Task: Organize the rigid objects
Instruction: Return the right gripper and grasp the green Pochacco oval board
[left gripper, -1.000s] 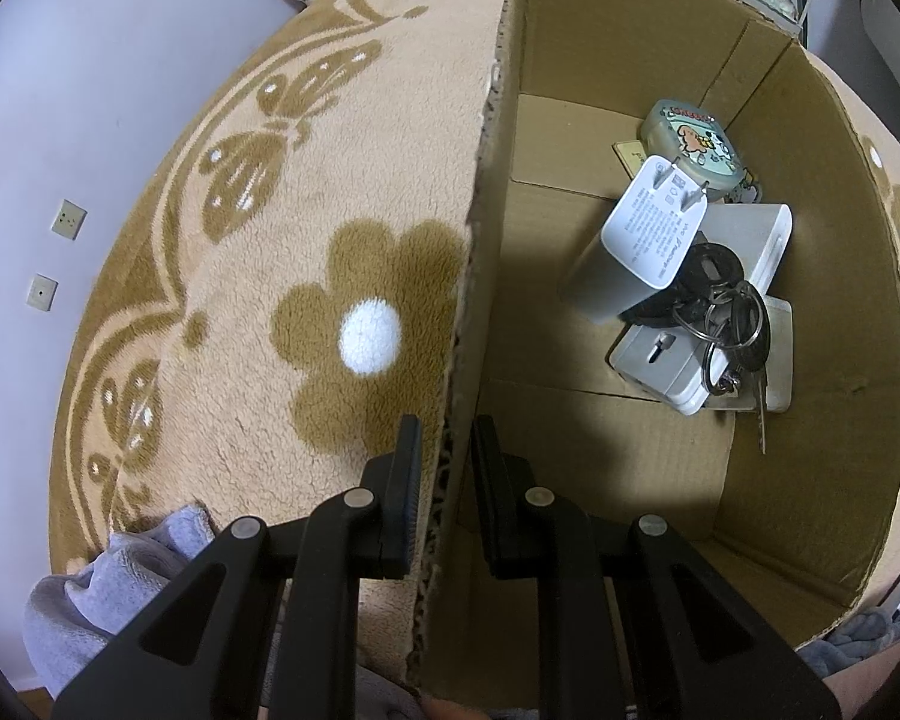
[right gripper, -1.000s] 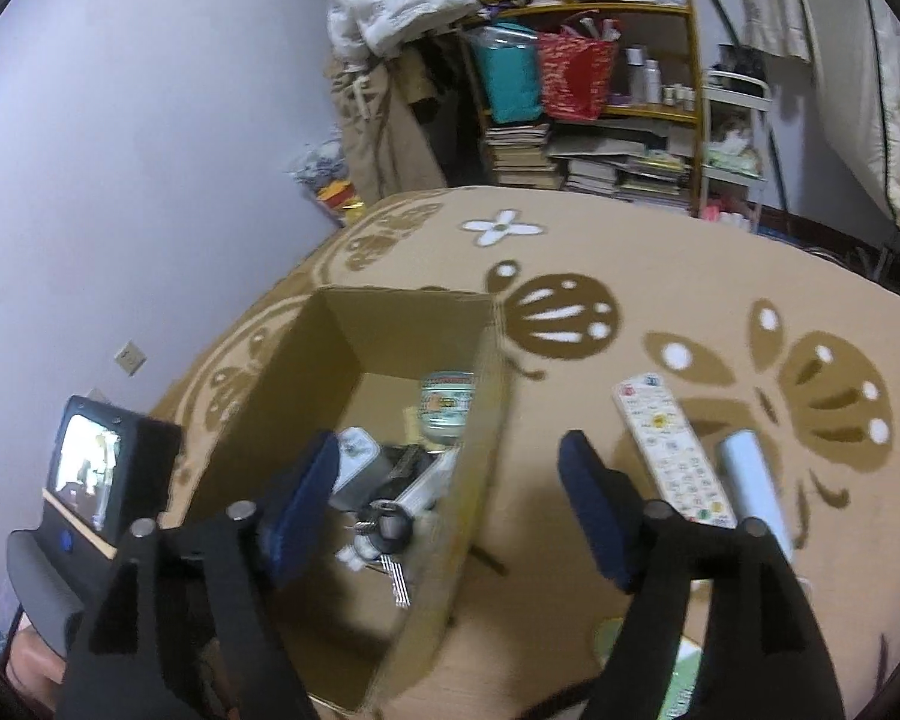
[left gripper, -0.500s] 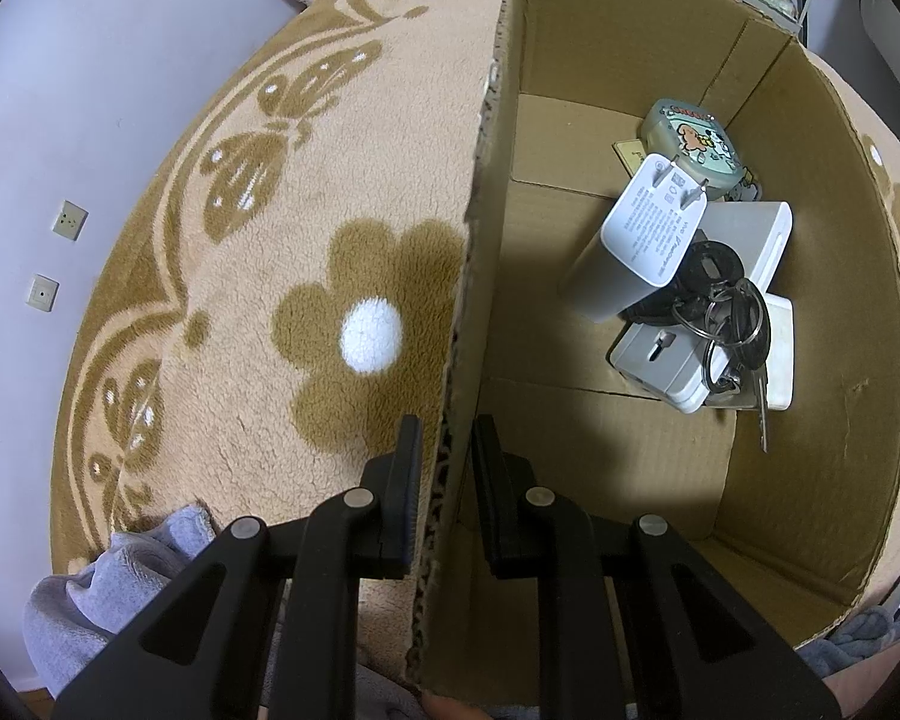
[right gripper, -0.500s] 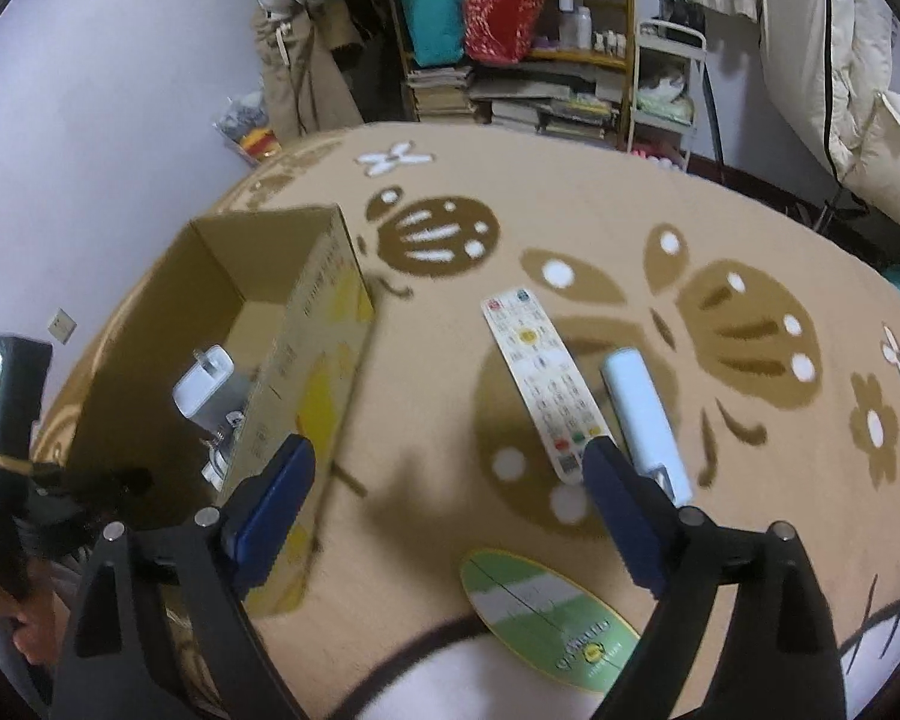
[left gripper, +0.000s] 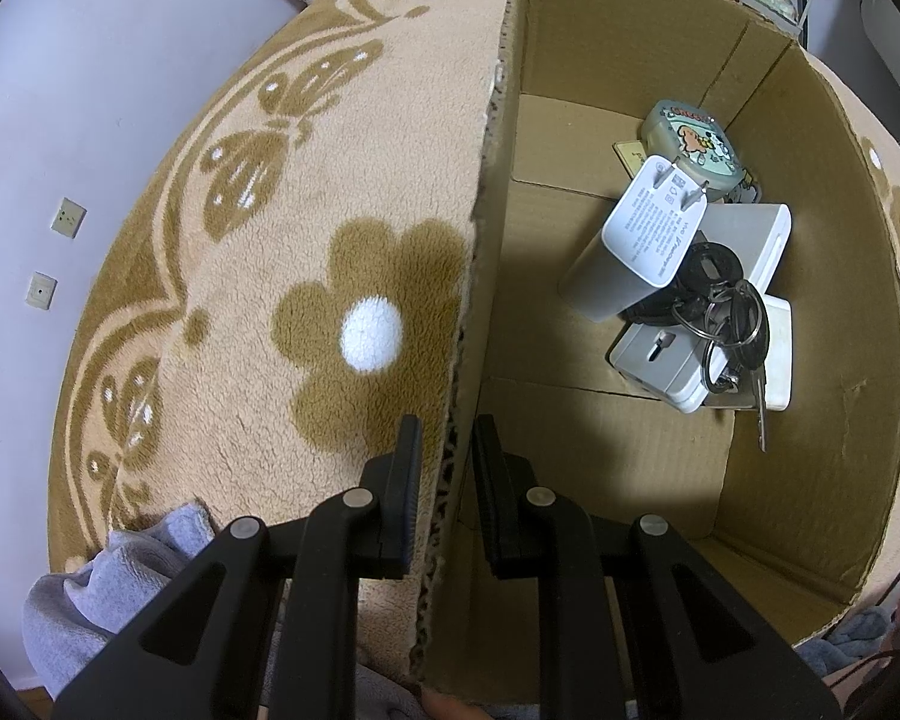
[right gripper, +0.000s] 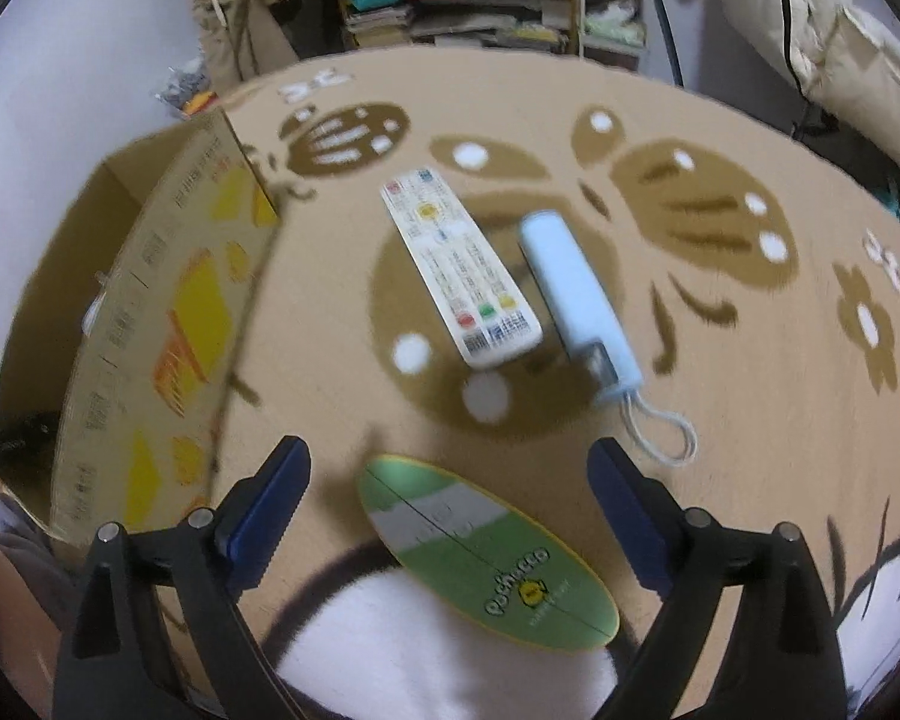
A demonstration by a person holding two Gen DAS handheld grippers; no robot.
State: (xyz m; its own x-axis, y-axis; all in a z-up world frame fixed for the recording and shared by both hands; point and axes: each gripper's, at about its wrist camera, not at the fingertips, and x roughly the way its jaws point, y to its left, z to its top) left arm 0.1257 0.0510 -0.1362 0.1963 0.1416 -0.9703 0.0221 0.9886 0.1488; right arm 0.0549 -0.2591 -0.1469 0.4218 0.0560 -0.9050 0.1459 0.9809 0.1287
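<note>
Rigid objects left to tidy lay on the patterned rug (right gripper: 720, 372) ahead of our right gripper (right gripper: 450, 507), whose blue-padded fingers stood wide apart and held nothing. Nearest, just beyond the fingertips and roughly between them, lay a green oval case (right gripper: 486, 552), its long axis slanting from near-left to far-right. We judged it the likeliest next pick, and a turn of the wrist would be needed to close across its narrow width.

Beyond the oval case lay a white remote (right gripper: 459, 276), and just right of that a pale blue bar with a cord loop (right gripper: 576, 300), the two side by side and running away from us. Nothing stood between the gripper and these.

Left of the oval case stood the cardboard box (right gripper: 174, 324). Our left gripper (left gripper: 444, 474) sat with its fingers close either side of the near wall of the box; we could not tell if they pinched it. Inside, toward the far right corner, lay a white charger (left gripper: 654, 234), keys (left gripper: 726, 324) and a small tin (left gripper: 690, 147).
</note>
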